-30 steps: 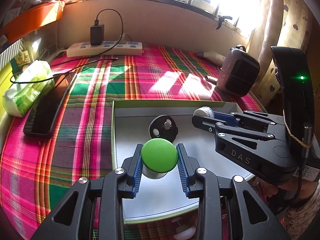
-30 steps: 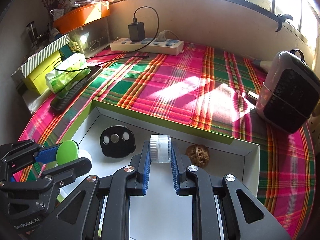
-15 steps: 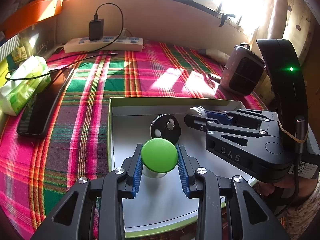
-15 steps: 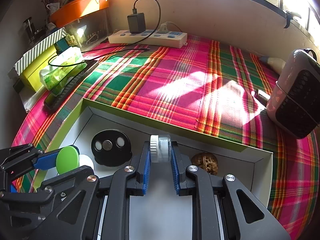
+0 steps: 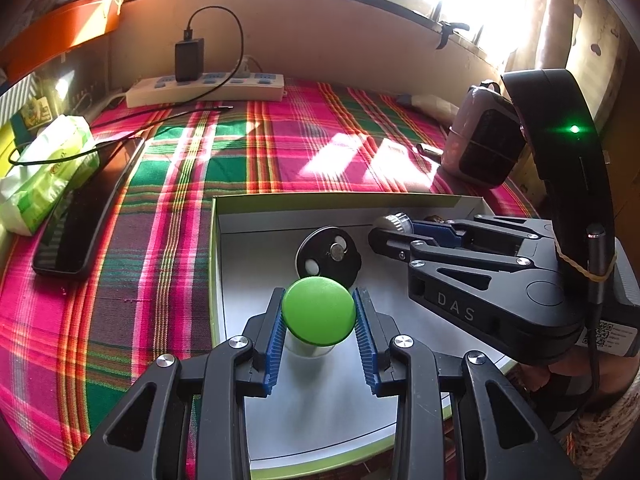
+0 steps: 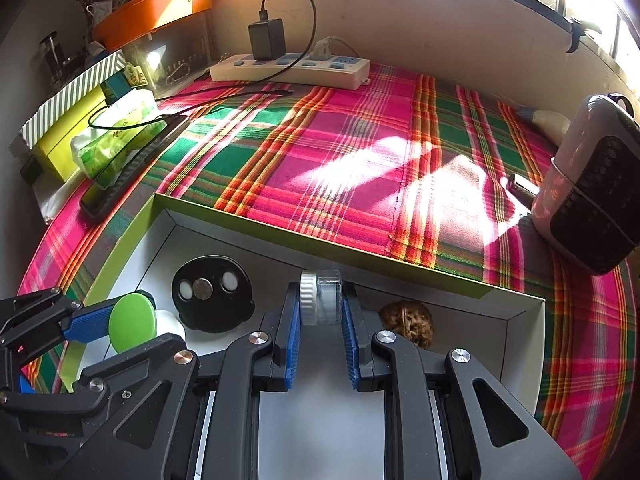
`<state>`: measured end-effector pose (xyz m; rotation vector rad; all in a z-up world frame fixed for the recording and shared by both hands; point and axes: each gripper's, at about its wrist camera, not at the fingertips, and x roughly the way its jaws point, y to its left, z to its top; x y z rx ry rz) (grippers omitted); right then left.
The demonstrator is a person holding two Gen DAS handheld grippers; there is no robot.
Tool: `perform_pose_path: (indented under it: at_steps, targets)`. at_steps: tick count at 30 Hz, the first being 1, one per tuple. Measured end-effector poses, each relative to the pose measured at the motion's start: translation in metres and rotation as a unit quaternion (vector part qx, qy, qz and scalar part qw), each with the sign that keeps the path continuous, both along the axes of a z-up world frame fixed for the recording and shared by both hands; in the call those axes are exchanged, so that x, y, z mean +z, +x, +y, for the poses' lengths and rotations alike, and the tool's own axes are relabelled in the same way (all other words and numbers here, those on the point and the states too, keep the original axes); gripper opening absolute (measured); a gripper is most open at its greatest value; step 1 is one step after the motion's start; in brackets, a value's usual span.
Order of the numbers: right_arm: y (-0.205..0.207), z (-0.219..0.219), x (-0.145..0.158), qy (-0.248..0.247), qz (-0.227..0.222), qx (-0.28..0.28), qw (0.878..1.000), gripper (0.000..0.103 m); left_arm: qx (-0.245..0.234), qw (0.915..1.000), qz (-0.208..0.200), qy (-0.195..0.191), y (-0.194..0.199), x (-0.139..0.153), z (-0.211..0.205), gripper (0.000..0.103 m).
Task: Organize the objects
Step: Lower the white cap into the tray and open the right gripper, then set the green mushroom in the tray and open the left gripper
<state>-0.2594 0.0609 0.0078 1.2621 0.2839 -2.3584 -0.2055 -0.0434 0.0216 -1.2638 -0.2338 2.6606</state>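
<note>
Item: two jars, both over the box [image 5: 216, 264]. My left gripper [image 5: 319, 312] grips the green-lid jar [image 5: 319, 311]; my right gripper [image 6: 321, 310] pinches the clear jar [image 6: 322, 298] sideways, white cap leftward. Risks: the clear jar could roll on release, striking the walnut [image 6: 407, 322] or black disc [image 6: 212, 294]; grippers near each other, so they could collide.

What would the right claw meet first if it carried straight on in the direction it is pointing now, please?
Most likely the far wall of the box. The right claw, shut on the small clear jar, points straight at that wall, with nothing between them. Depth is hard to judge, but the jar would touch first.
</note>
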Motion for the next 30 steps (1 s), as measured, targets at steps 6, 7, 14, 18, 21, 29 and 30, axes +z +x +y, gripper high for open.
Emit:
perform_pose_path:
  at_steps: [6, 7, 14, 18, 21, 29, 30]
  targets:
    - [0.0005, -0.001, -0.0004, 0.005, 0.0, 0.001, 1.0, 0.02, 0.0, 1.0, 0.0, -0.002, -0.0001, 0.0, -0.0002, 0.03]
    - [0.0005, -0.0012, -0.0005, 0.006, 0.001, 0.001, 1.0, 0.02, 0.0, 1.0, 0.0, -0.002, -0.0001, 0.0, -0.0001, 0.03]
    - [0.0007, -0.0012, -0.0008, 0.009, 0.002, -0.001, 1.0, 0.025, 0.0, 1.0, 0.0, -0.002, -0.0001, 0.0004, 0.0007, 0.031]
    - [0.0009, -0.0014, -0.0015, 0.011, 0.002, -0.002, 1.0, 0.029, 0.0, 1.0, 0.0, -0.002, 0.0001, 0.0006, 0.0008, 0.031]
    - [0.0006, -0.0008, -0.0017, 0.01, 0.002, -0.005, 1.0, 0.03, 0.0, 1.0, 0.0, -0.002, 0.0001, 0.0005, 0.0009, 0.031]
    - [0.0023, -0.001, -0.0003, 0.01, 0.005, -0.008, 1.0, 0.042, 0.001, 1.0, 0.001, -0.002, 0.0013, -0.0003, 0.0006, 0.031]
    - [0.0027, -0.0008, 0.0, 0.01, 0.005, -0.009, 1.0, 0.042, 0.001, 1.0, 0.001, -0.003, 0.0012, -0.0005, 0.0006, 0.031]
